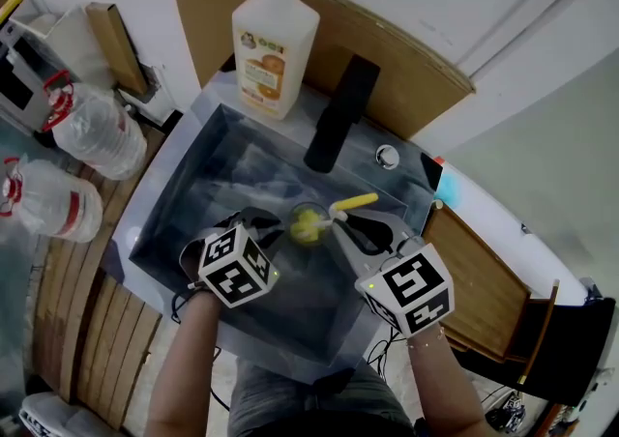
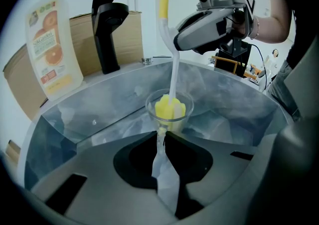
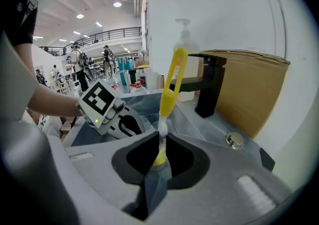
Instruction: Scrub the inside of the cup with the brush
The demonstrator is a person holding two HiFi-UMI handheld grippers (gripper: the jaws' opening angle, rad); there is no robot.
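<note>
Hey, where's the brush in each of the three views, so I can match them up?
Head view: center, brush slanting into the cup.
Left gripper view: middle, standing up out of the cup.
Right gripper view: center, upright, yellow handle on top.
Shared landmark: black faucet.

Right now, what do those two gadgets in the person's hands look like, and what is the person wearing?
The left gripper and right gripper are smooth grey-and-black shells with two flat jaws. Each carries a white cube printed with black square markers. Thin black cables trail below. The right wrist wears a bracelet.
</note>
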